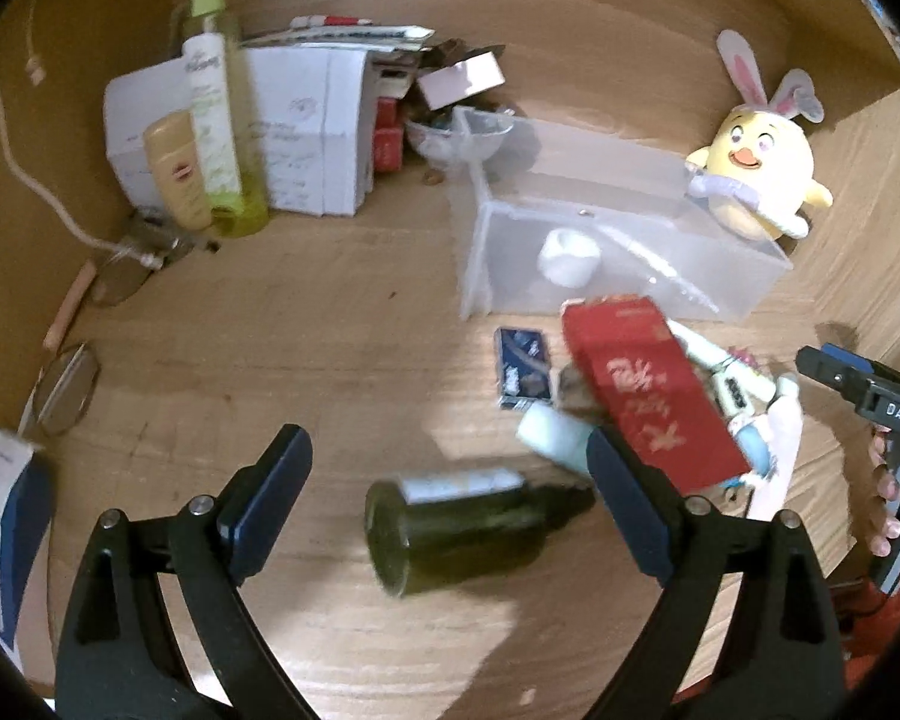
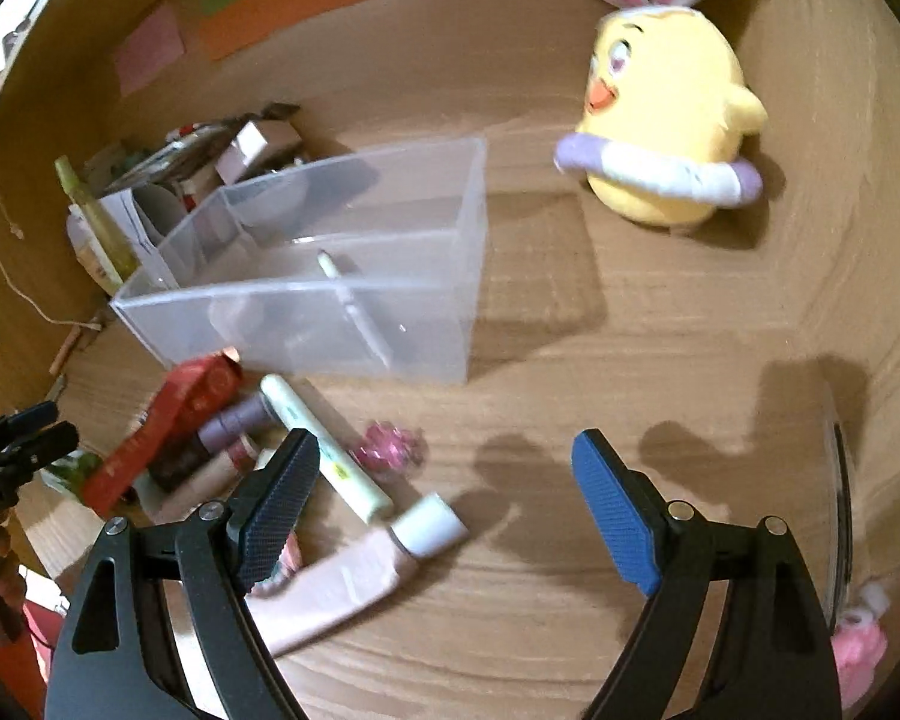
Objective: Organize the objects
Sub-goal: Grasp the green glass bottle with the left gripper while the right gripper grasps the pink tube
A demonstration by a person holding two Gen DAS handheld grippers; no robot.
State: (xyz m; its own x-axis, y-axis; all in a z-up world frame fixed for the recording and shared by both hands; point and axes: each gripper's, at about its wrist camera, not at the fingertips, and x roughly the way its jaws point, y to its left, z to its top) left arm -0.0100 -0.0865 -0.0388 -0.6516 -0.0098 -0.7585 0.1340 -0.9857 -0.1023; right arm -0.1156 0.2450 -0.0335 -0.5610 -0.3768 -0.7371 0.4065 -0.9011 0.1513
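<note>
In the left wrist view my left gripper is open just above a dark green bottle that lies on its side on the wooden desk, its pads not touching it. To its right a red box rests on a heap of small tubes, in front of a clear divided bin. My right gripper is open over bare wood. By its left finger lie a pink tube with a white cap, a white-green pen and a pink flower clip. The clear bin holds a small white stick.
A yellow chick plush stands at the back right beside the bin. White boxes, a tall spray bottle and a yellow bottle crowd the back left. Glasses and a cable lie at the left. Wooden walls enclose the desk.
</note>
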